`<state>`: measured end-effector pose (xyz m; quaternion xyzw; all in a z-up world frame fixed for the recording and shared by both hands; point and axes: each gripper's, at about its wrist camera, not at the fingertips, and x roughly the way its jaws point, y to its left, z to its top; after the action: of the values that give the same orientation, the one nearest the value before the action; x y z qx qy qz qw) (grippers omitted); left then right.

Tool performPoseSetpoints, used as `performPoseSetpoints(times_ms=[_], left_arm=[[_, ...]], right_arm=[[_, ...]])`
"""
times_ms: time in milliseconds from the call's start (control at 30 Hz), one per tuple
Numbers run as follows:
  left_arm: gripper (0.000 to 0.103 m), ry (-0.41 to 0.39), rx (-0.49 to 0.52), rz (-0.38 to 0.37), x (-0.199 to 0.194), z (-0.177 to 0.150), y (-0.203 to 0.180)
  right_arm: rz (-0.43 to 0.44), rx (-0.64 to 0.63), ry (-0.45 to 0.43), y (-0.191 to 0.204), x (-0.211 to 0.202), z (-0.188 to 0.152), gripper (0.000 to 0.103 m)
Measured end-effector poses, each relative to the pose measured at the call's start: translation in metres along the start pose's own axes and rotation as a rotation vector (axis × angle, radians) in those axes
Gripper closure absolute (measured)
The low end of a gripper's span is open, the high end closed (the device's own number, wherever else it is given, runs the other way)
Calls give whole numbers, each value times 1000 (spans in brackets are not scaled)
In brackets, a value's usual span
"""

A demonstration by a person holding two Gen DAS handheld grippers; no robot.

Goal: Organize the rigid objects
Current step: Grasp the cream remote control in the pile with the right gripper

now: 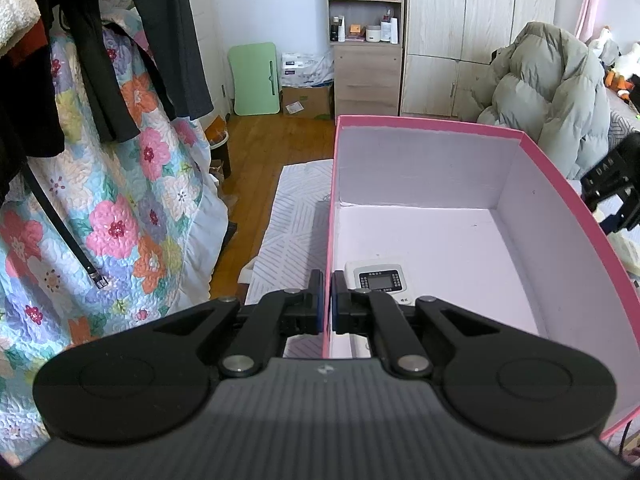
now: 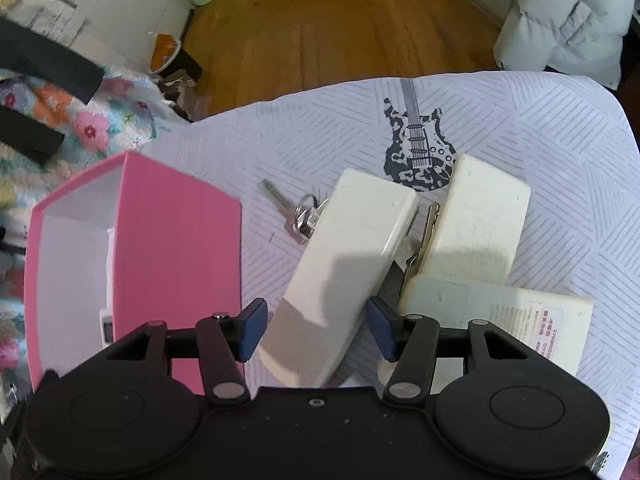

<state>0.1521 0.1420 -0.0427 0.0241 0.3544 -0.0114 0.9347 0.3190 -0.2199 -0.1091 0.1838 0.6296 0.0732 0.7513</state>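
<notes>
A pink box (image 1: 568,208) with a white inside stands on the patterned cloth; it also shows in the right wrist view (image 2: 176,240). My left gripper (image 1: 327,304) is shut on the box's left wall. A white remote (image 1: 378,280) lies inside the box near that wall. My right gripper (image 2: 316,328) is open, its pads either side of a white remote (image 2: 348,264) lying face down on the cloth. Beside it lie a second white remote (image 2: 480,224), a flat white device with a label (image 2: 500,320) and a bunch of keys (image 2: 296,216).
A floral quilt (image 1: 132,208) and dark clothes (image 1: 100,60) hang at the left. A puffy grey coat (image 1: 552,92) lies at the right. Wooden floor (image 2: 340,28), a shelf (image 1: 366,32) and cupboards are beyond. The cloth (image 2: 540,140) has a guitar print (image 2: 418,140).
</notes>
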Motion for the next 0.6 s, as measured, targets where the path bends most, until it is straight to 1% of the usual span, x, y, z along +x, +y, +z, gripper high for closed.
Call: performPoseSetpoints(times_ms=[100, 233, 300, 333, 367, 433, 467, 500, 600], left_arm=[[99, 0, -1, 0, 0, 1, 1], [99, 0, 0, -2, -1, 0, 1], [99, -1, 1, -2, -1, 0, 0], [99, -2, 3, 1, -1, 0, 1], [99, -3, 5, 7, 0, 0, 1], [99, -3, 4, 2, 0, 1, 1], [99, -3, 3, -2, 0, 1, 1], [99, -4, 5, 0, 0, 1, 1], [99, -4, 5, 4, 0, 1, 2]], right_arm=[[-16, 10, -6, 5, 5, 7, 40], [-77, -27, -5, 13, 24, 14, 39], [-103, -49, -16, 17, 29, 17, 34], [-115, -70, -20, 23, 31, 18, 29], [-130, -92, -25, 27, 33, 19, 28], [-178, -143, -46, 35, 37, 17, 29], [-211, -166, -55, 39, 39, 14, 33], [-235, -178, -67, 42, 40, 12, 35], [-221, -157, -62, 38, 36, 12, 37]])
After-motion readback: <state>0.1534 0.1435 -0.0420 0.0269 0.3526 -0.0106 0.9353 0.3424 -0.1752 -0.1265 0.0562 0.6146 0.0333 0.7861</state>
